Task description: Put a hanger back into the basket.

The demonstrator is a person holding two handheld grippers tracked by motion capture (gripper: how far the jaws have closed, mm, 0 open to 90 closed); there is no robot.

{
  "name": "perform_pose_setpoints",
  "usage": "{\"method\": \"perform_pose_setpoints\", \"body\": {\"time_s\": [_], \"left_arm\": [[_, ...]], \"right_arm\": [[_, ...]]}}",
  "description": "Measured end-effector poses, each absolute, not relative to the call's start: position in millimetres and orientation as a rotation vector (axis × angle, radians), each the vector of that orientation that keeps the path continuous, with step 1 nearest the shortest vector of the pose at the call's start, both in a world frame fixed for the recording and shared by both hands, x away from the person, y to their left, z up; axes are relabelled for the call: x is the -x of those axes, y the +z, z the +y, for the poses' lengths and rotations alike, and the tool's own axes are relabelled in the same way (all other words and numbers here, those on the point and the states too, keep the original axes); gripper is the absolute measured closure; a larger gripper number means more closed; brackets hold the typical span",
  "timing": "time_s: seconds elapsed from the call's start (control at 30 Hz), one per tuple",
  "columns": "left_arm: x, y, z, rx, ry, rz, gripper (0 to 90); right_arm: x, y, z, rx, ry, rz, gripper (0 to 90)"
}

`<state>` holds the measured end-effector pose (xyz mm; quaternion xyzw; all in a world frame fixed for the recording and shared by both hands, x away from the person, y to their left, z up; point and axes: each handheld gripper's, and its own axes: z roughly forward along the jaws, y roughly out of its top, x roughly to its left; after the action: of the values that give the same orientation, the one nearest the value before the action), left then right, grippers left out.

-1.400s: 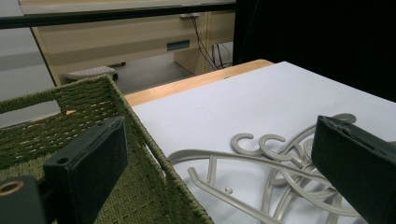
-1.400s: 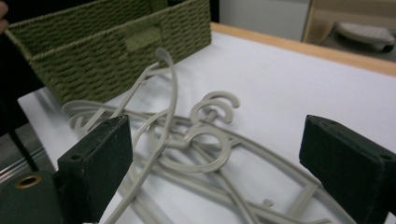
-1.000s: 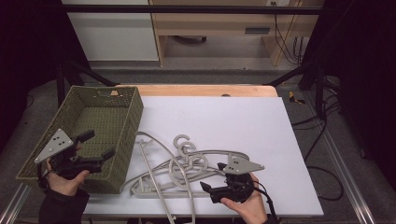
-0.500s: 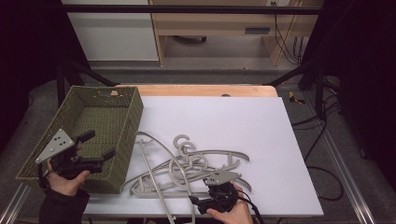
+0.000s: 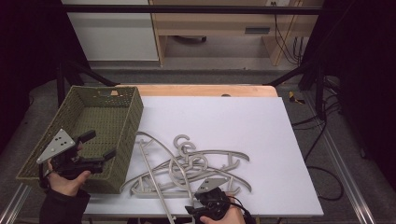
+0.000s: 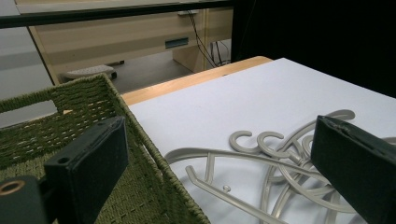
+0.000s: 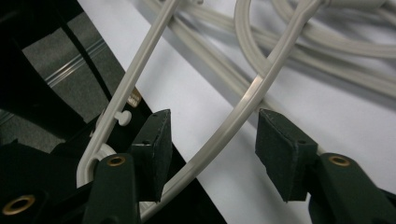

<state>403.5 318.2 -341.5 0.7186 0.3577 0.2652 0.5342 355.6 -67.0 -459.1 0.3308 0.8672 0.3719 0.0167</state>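
While high view hides jaws, right gripper (image 7: 210,140) view shows them closing around hanger (image 7: 233,121), untouched.

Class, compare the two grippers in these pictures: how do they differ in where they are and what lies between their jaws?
The left gripper hovers over the green basket with nothing between its wide jaws; the right gripper sits low at the table's near edge, its jaws just closing around a grey hanger arm, pads not yet pressing. Both are hand-held with black jaws.
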Motion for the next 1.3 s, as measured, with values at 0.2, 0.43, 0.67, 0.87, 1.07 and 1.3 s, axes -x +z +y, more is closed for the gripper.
{"method": "perform_pose_setpoints", "body": {"time_s": [0.2, 0.43, 0.67, 0.87, 1.07, 1.3], "left_arm": [[-404, -342, 317, -1.716, 0.634, 0.849, 4.1], [-404, -343, 316, -1.717, 0.629, 0.853, 4.2], [-405, -343, 315, -1.719, 0.626, 0.851, 4.4], [-405, -343, 315, -1.723, 0.626, 0.85, 4.5], [-405, -344, 314, -1.725, 0.622, 0.853, 4.6], [-405, -344, 314, -1.727, 0.625, 0.851, 4.7]], "right_arm": [[-357, -467, -63, -1.047, 1.126, 2.73, 49.9], [-358, -470, -60, -1.087, 1.102, 2.731, 57.0], [-362, -470, -64, -1.168, 1.111, 2.718, 64.9], [-366, -469, -69, -1.209, 1.085, 2.702, 69.2], [-369, -468, -74, -1.264, 1.072, 2.679, 71.6], [-371, -466, -80, -1.329, 1.08, 2.642, 74.7]]}}
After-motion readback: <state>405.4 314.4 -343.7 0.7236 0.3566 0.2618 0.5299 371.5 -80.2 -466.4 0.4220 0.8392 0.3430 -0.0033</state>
